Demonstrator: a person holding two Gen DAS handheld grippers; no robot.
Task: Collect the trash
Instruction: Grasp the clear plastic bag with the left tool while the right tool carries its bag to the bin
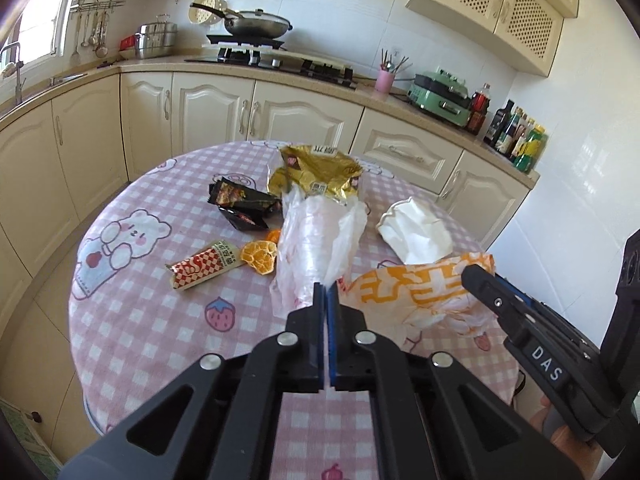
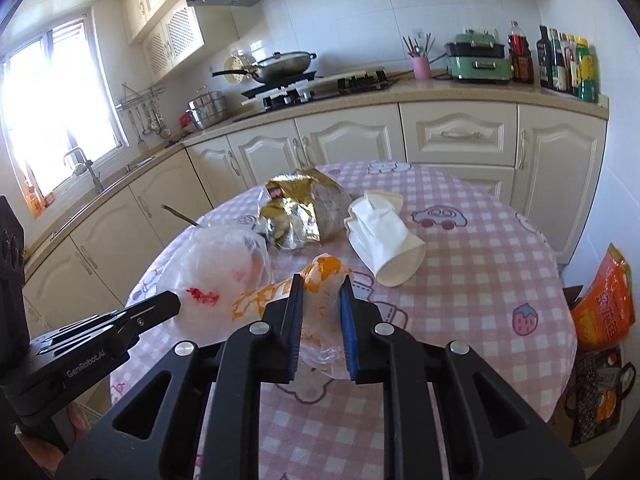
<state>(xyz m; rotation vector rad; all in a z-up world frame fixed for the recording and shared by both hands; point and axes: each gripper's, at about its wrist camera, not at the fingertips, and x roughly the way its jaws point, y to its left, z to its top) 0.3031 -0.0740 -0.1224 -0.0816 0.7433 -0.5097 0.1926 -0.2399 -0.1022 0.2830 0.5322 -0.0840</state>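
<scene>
Round desk is covered by a pink checked cloth. On it are seen, far side: crumpled gold foil snack bag, white crumpled paper cup, black wrappers, red-white checked wrapper, orange peel. Thin clear plastic bag, near desk centre, is pinched by left gripper, fingers closed on its edge. Orange-printed plastic bag, just right of it, is clamped by right gripper, fingers closed on it.
</scene>
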